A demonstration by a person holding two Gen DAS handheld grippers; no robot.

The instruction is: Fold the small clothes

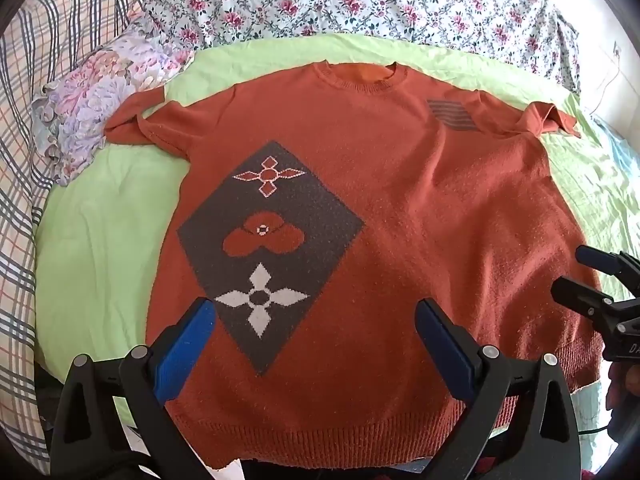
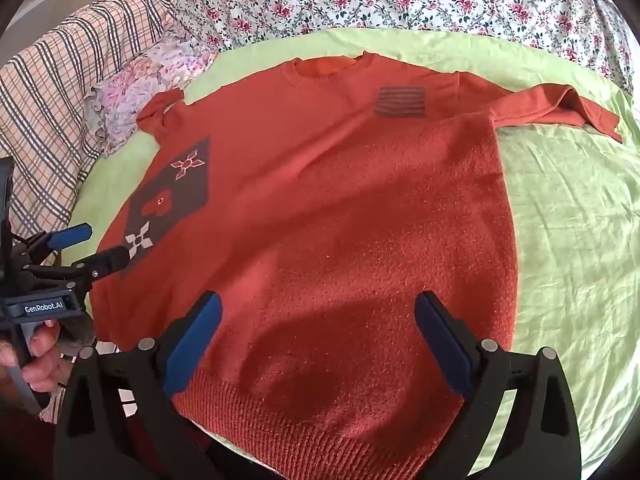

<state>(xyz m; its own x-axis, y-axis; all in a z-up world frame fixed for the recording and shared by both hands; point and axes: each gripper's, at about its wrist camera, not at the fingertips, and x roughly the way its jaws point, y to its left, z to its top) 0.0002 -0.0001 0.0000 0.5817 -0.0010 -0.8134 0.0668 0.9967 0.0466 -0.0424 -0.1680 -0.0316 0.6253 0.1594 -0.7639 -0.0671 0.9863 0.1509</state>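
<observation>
An orange knit sweater (image 1: 400,200) lies spread flat, front up, on a light green sheet (image 1: 100,248). A dark grey diamond with flower motifs (image 1: 272,240) sits on its left half, and both short sleeves are bunched at the shoulders. My left gripper (image 1: 316,312) hovers open over the lower left of the sweater, nothing between its blue pads. My right gripper (image 2: 318,308) hovers open over the sweater (image 2: 340,200) near its hem, also empty. Each gripper shows at the edge of the other's view: the right gripper (image 1: 576,272), the left gripper (image 2: 104,246).
The green sheet (image 2: 568,240) covers a bed. A floral quilt (image 1: 360,0) lies behind the collar, with a plaid blanket (image 1: 36,120) and a pastel floral pillow (image 1: 104,92) at the left. A hand (image 2: 36,352) grips the left tool's handle.
</observation>
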